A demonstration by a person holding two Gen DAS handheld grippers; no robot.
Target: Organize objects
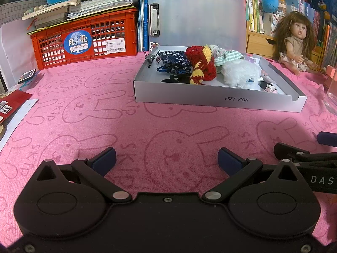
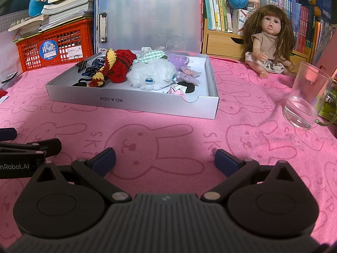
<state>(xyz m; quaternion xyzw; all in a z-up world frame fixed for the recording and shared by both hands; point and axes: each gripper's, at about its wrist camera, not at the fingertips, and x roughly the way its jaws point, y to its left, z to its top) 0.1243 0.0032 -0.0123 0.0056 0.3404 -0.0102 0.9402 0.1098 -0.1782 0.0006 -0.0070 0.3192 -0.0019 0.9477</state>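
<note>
The left gripper (image 1: 166, 158), black with 2 blue pads, sits at the bottom of its own view with its jaws spread wide apart and nothing between them, only the pink towel-like cloth printed with rabbit outlines (image 1: 88, 113) beneath. The right gripper (image 2: 165, 158) fills the bottom of the right wrist view the same way, jaws wide apart and empty above the cloth; each gripper's linkage also shows at the side edge of the other's view. Beyond the fingertips, in the upper middle of both views, lies the shallow grey cardboard box with a printed code on its near wall (image 2: 130, 102). Inside it are a red and yellow crocheted scarf-like piece (image 2: 118, 67), a white fluffy plush (image 2: 151, 77), a dark blue patterned fabric item (image 1: 173, 62), a green and white checked cloth (image 2: 152, 55) and a small purple fabric piece (image 2: 179, 60). A black binder clip (image 2: 82, 64) grips the box's far left rim. A translucent plastic clipboard (image 2: 151, 23) stands upright behind the box. At upper left is a red plastic crate (image 1: 84, 40) stacked with books. At upper right a doll with long brown hair (image 2: 268, 42) sits on the cloth, and a clear glass mug (image 2: 305, 97) stands at the right edge.
</note>
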